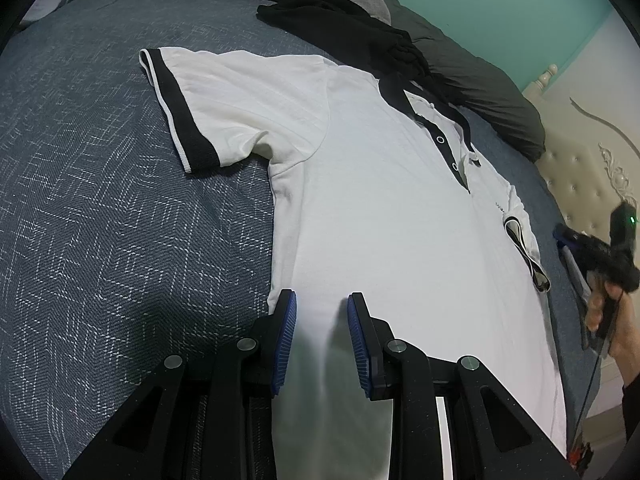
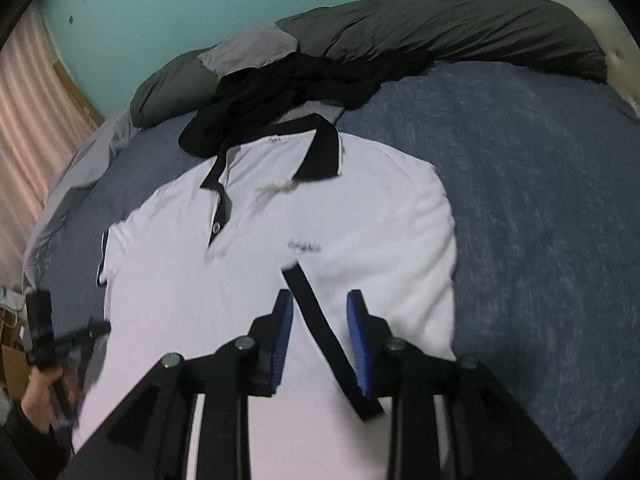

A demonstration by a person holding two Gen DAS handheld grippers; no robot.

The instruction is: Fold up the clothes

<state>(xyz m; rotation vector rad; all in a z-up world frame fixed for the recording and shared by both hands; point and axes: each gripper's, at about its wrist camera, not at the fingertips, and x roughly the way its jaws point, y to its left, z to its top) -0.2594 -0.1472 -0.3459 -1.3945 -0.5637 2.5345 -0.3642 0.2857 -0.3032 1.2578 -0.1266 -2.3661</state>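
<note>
- White polo shirt (image 1: 400, 240): lies face up on the blue-grey bedspread (image 1: 100, 200), black collar (image 2: 316, 148) toward the far side of the bed, placket partly unbuttoned.
- Right-hand sleeve: folded inward across the chest; its black cuff band (image 2: 320, 320) lies diagonally on the white front, running between the right gripper's blue pads.
- Other sleeve (image 1: 192, 108): spread flat on the bedspread, black cuff outward, not yet folded.
- Right gripper (image 2: 320, 336): jaws spread, nothing pinched; the pads stand either side of the cuff band without pressing it.
- Left gripper (image 1: 322, 340): jaws partly spread over the shirt's hem near its side edge. Whether any fabric is caught between them cannot be told; none looks pinched.
- Dark crumpled garment (image 2: 288, 88): heaped just beyond the collar, touching or overlapping it; behind it a grey duvet roll (image 2: 460, 28).
- Risks, as judged: the folded sleeve is loose and may spring or slide back open if the shirt is tugged; a pull on the hem by one gripper alone would skew the body and wrinkle the fold; the dark garment at the collar could catch when the shirt is folded upward; the soft bed gives little resistance, so creases will set unevenly.
</note>
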